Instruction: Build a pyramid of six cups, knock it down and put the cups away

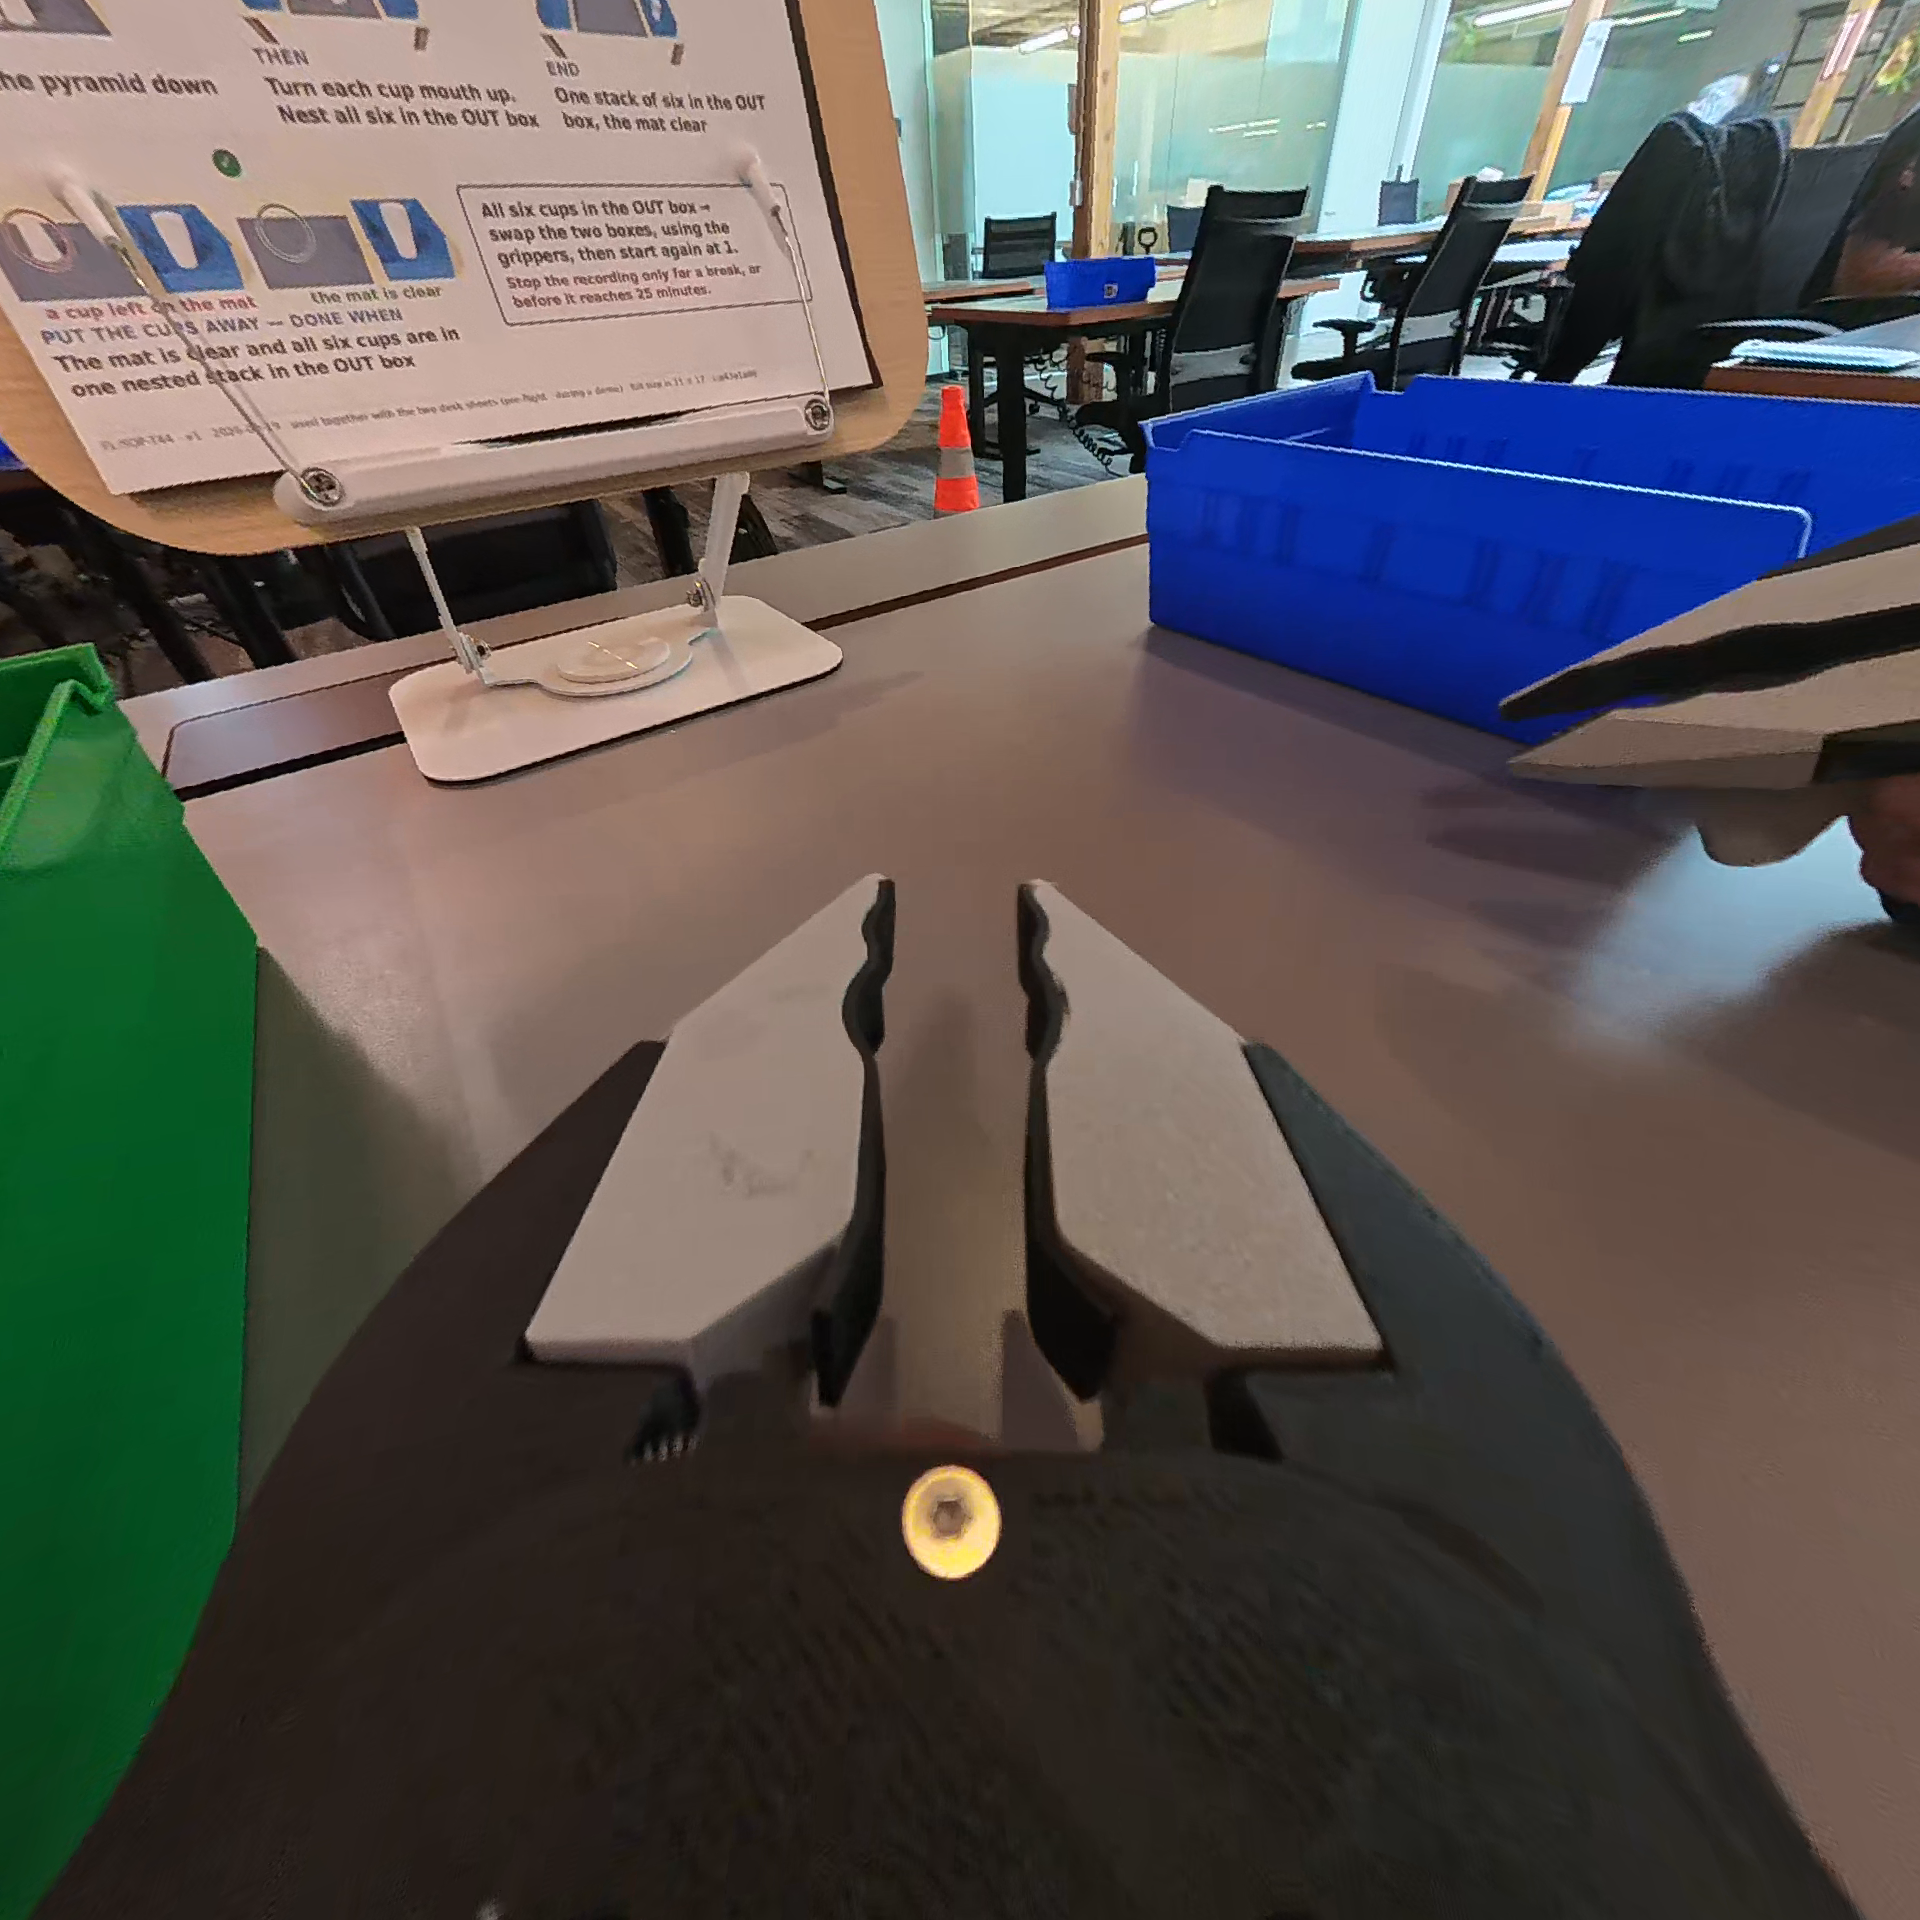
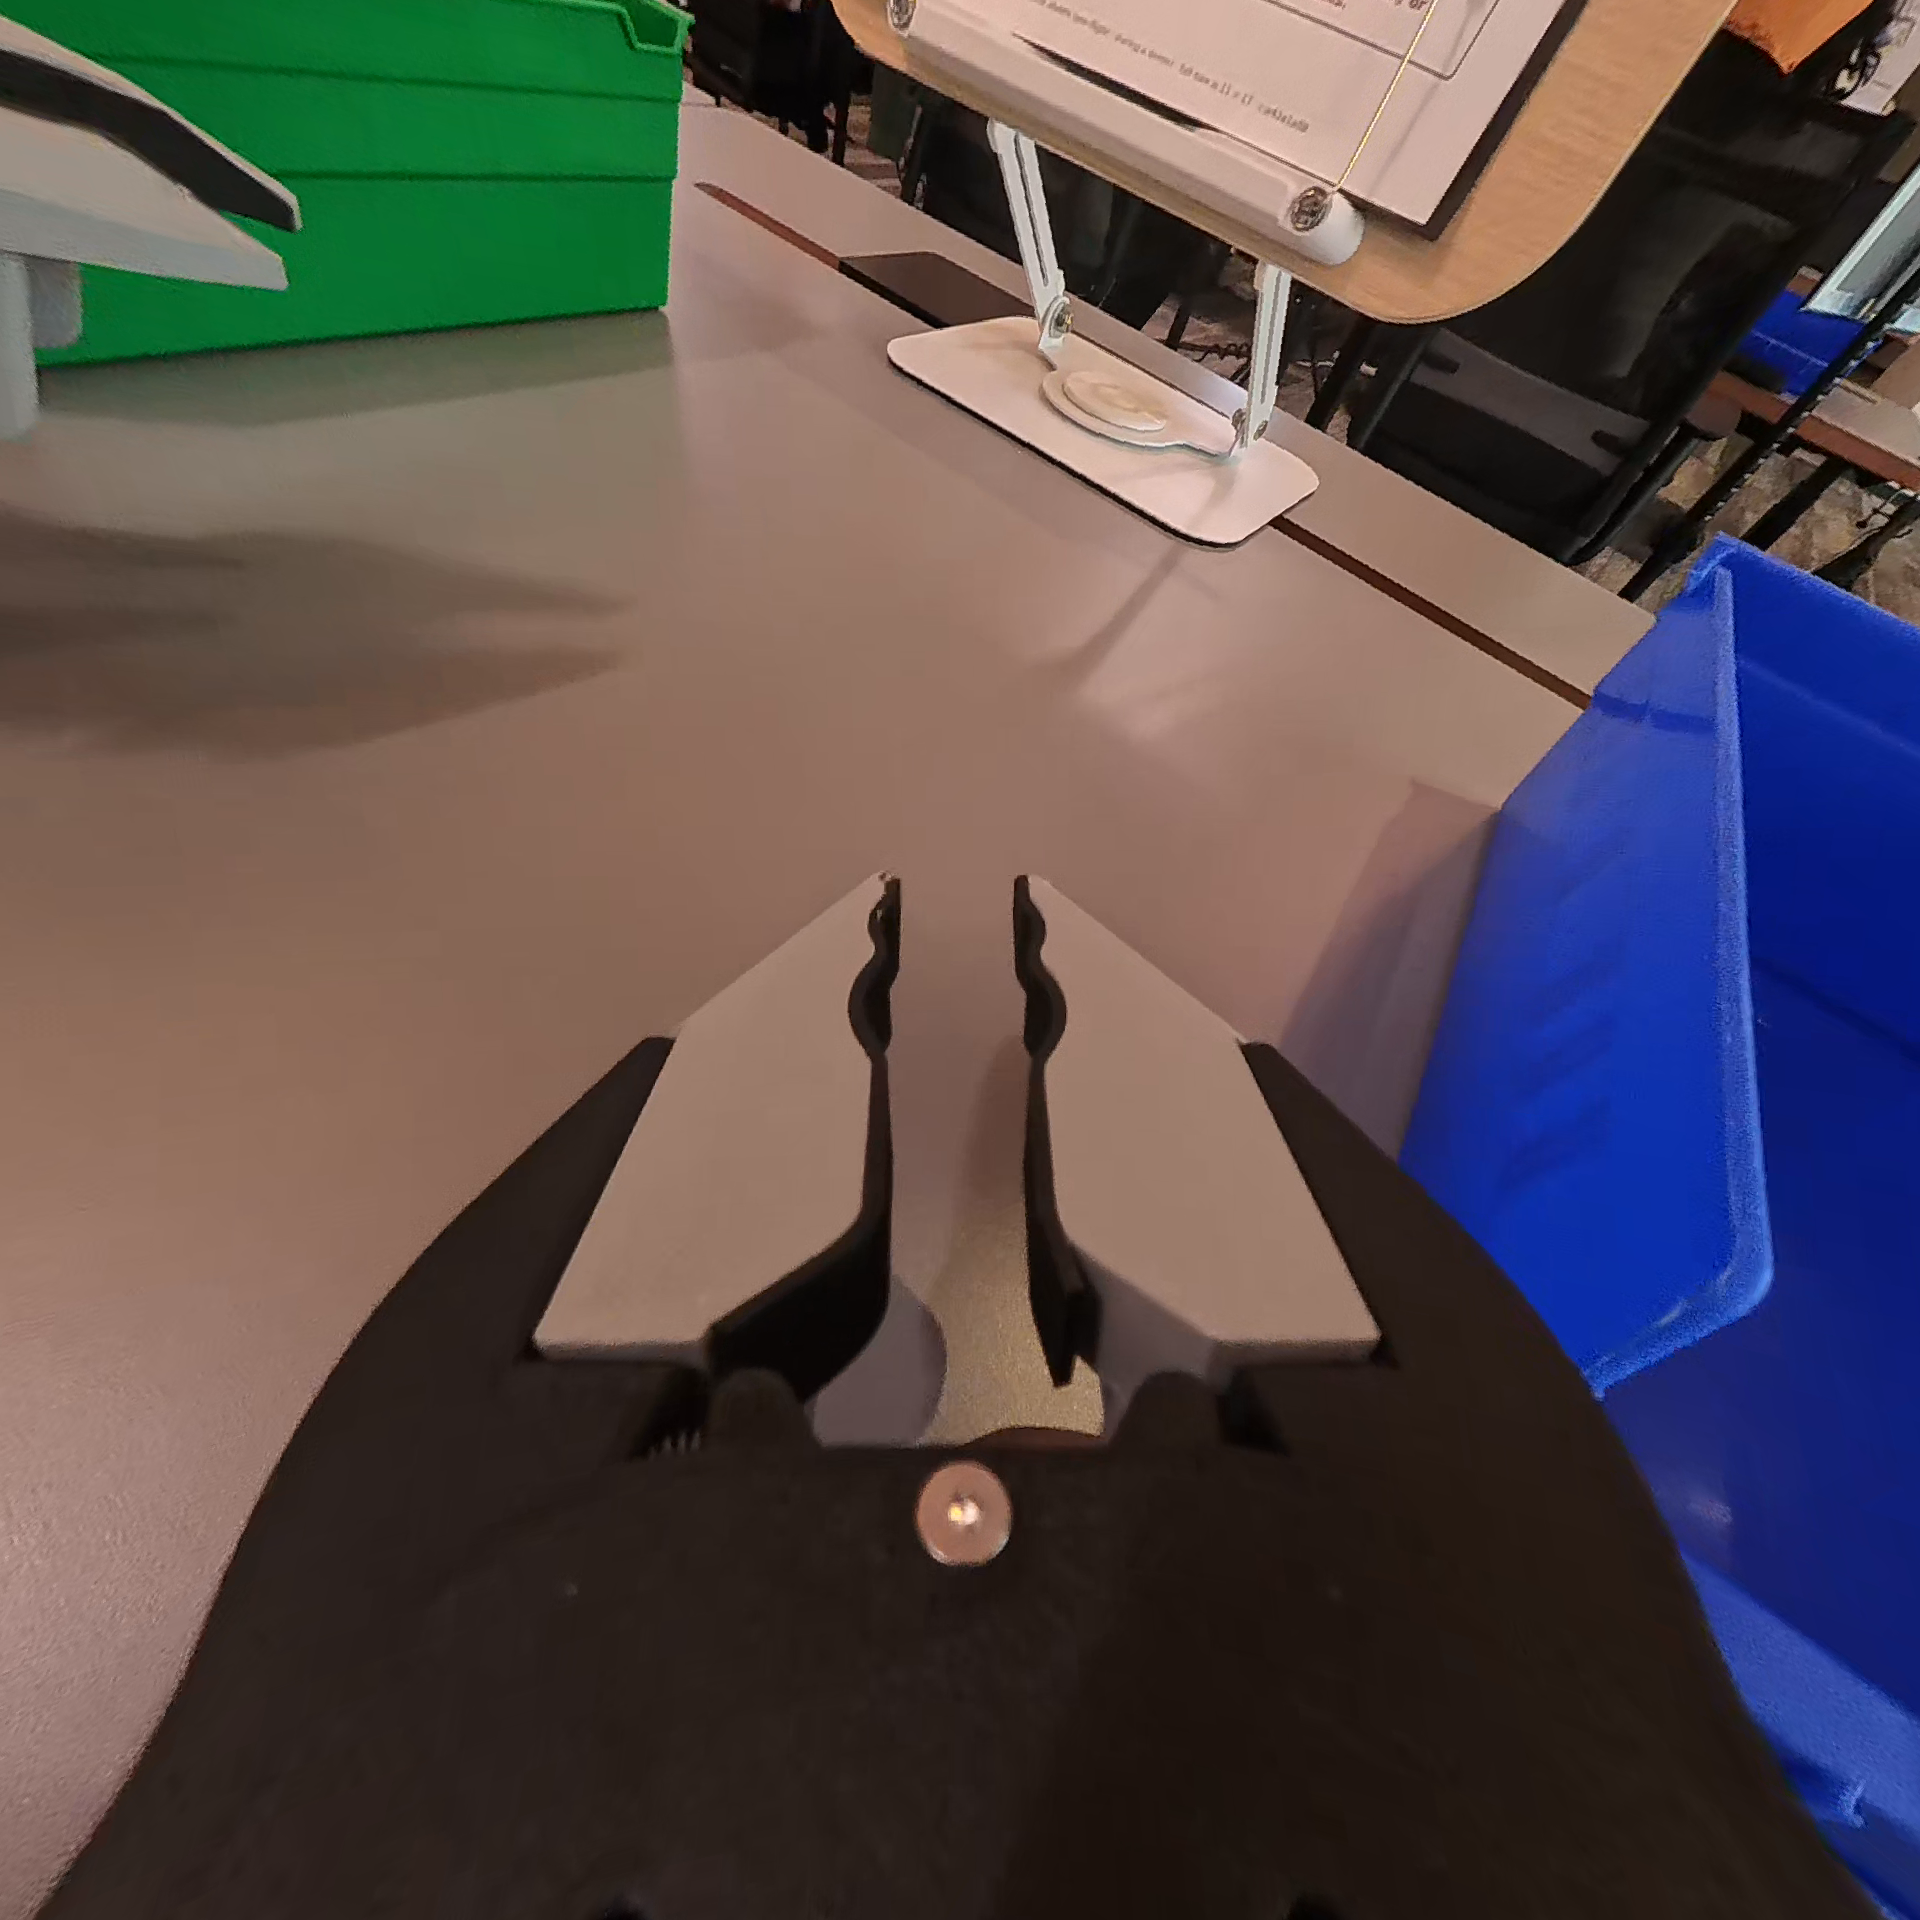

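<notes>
- The left gripper [image 1: 954,885] hovers low over the grey bench [image 1: 1143,831], its fingers a narrow gap apart with nothing between them
- The right gripper [image 2: 954,881] hovers the same way, fingers a little apart and empty; in the left wrist view it [image 1: 1538,727] enters cut off at the right edge
- No cup shows in either view, so where the cups are cannot be told
- The blue bin [image 1: 1455,561] stands toward the bench's far right; its inside is mostly hidden behind its near wall
- The green bin [image 1: 104,1039] sits at the left side, cut off by the frame, contents unseen
- A stand with a printed sheet [image 1: 623,686] rests at the far edge, its top cropped
</notes>
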The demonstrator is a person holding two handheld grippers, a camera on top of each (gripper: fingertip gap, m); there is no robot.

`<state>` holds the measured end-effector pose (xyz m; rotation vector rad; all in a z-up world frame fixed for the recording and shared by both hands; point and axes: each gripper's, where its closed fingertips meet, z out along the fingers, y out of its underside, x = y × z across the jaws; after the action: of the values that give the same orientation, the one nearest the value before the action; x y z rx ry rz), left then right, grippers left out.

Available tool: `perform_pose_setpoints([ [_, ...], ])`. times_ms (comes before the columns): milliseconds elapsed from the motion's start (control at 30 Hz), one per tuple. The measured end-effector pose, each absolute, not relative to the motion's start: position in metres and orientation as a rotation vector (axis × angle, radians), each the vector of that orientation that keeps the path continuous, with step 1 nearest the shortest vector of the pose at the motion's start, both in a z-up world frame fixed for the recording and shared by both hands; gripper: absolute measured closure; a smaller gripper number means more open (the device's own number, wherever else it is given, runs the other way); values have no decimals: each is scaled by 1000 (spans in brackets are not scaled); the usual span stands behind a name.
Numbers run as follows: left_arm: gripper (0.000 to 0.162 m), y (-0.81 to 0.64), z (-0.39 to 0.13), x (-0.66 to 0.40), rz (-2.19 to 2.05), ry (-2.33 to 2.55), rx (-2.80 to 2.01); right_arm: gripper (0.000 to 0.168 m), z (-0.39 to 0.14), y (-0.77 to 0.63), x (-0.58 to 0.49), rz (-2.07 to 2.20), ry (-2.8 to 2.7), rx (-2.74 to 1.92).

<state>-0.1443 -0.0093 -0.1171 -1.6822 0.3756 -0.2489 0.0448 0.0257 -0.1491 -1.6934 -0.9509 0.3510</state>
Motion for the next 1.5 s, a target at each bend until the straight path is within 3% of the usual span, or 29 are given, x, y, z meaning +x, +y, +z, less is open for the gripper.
perform_pose_setpoints([
  [400, 131, -10, -119, -140, -250, 408, -1692, 135, -157, 27, 43, 316, -981, -1725],
  [1500, 130, -10, -122, -134, -236, 451, -1700, 132, -163, 25, 39, 217, -1041, -1709],
])
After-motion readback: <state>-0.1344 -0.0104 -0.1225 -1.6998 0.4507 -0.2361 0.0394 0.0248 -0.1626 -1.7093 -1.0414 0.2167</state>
